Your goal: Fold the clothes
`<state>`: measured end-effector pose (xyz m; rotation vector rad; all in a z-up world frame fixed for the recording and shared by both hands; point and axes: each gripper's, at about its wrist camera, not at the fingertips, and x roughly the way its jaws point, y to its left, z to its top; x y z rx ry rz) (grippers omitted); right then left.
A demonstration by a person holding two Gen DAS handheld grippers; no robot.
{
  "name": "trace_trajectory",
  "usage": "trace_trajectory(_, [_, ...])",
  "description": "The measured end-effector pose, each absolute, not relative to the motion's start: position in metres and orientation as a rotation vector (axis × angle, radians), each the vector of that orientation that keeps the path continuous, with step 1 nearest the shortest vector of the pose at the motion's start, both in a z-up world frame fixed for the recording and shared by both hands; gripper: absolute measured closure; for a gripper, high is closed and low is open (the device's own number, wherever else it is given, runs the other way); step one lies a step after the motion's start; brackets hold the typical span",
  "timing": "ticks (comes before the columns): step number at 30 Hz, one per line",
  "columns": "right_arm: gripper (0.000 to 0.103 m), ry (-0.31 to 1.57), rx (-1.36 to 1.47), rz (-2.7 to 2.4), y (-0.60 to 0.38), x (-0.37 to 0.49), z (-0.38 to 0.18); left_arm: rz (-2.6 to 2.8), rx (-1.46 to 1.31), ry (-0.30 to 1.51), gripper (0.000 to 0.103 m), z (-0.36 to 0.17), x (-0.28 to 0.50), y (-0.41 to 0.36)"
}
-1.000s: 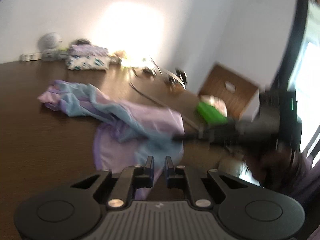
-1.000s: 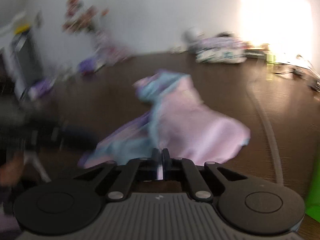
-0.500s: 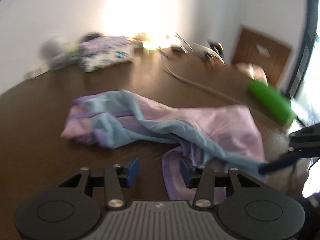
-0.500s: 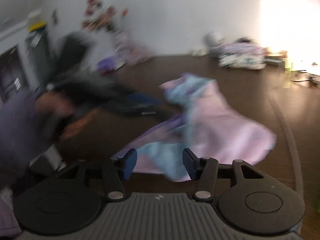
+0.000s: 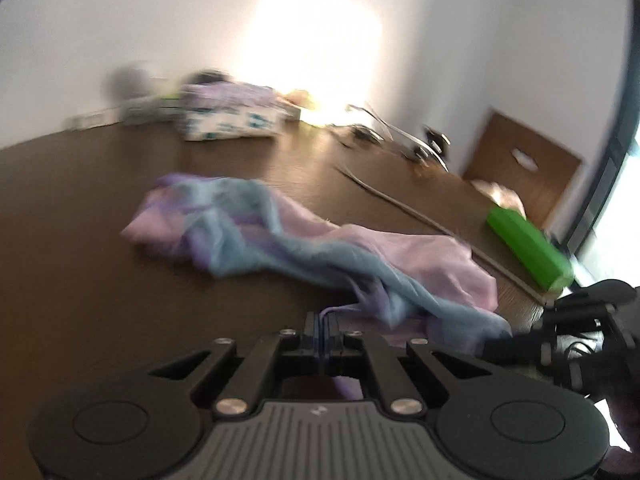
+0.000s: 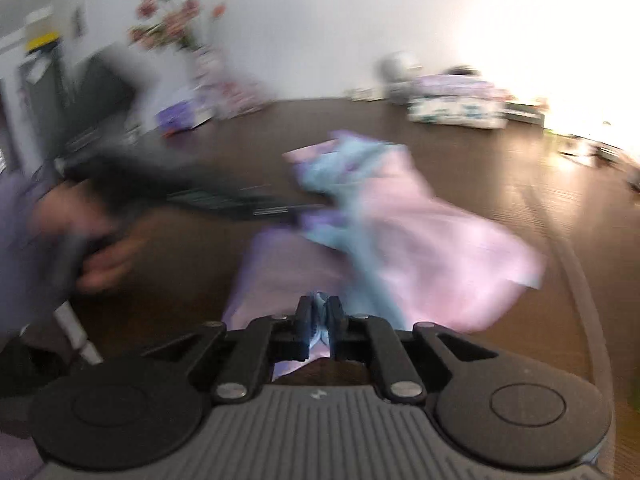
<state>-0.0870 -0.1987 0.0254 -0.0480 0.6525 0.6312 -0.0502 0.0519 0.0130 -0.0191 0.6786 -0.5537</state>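
- Two grippers, both pinched onto the same garment (image 5: pixel 320 256), a crumpled lilac-and-blue thing lying mid-table and trailing toward the near edge.
- Left gripper (image 5: pixel 322 330): jaws together with a thin lilac hem caught between the pads. Right gripper (image 6: pixel 319 318) is closing on a blue fold, cloth clearly squeezed between its fingers.
- Looks to me like the grab-the-edges step, right at the start; nothing's folded on this piece yet, it's a heap.
- Next move probably needs both hands to lift and pull apart so the fabric spreads flat. It looks thin and slippery, so I'd guess a light pinch could slide off.
- Surface is a dark brown wooden table (image 5: pixel 80 240), pretty roomy.
- Far end has a stack of folded clothes (image 5: pixel 232 114) by the white wall, plus some blurry clutter I can't make out.
- Green box (image 5: pixel 528 250) sits off near the right edge, and flowers (image 6: pixel 172 20) show on the other side.
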Motion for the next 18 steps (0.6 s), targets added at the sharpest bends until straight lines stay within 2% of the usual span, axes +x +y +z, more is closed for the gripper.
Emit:
trace_trajectory(4, [0.097, 0.665, 0.029, 0.475, -0.265, -0.087, 0.032, -0.402, -0.106, 0.67, 0.102, 0.021, -0.119, 0.048])
trace_trajectory(6, [0.092, 0.675, 0.037, 0.421, -0.285, -0.085, 0.029, -0.391, -0.099, 0.674, 0.102, 0.02, -0.142, 0.037])
trace_trajectory(10, [0.076, 0.644, 0.098, 0.5, -0.292, -0.091, 0.039, -0.423, -0.05, 0.663, 0.094, 0.025, -0.149, 0.031])
trace_trajectory(13, [0.048, 0.61, 0.005, 0.683, -0.251, -0.112, 0.052, -0.396, -0.017, 0.68, 0.067, 0.023, -0.137, 0.038])
trace_trajectory(14, [0.043, 0.599, -0.039, 0.73, -0.235, -0.121, 0.051, -0.396, -0.002, 0.689, 0.067, 0.021, -0.132, 0.04])
trace_trajectory(18, [0.046, 0.603, -0.194, 0.757, -0.188, -0.142, 0.038, -0.426, 0.06, 0.723, 0.068, 0.009, -0.119, 0.037])
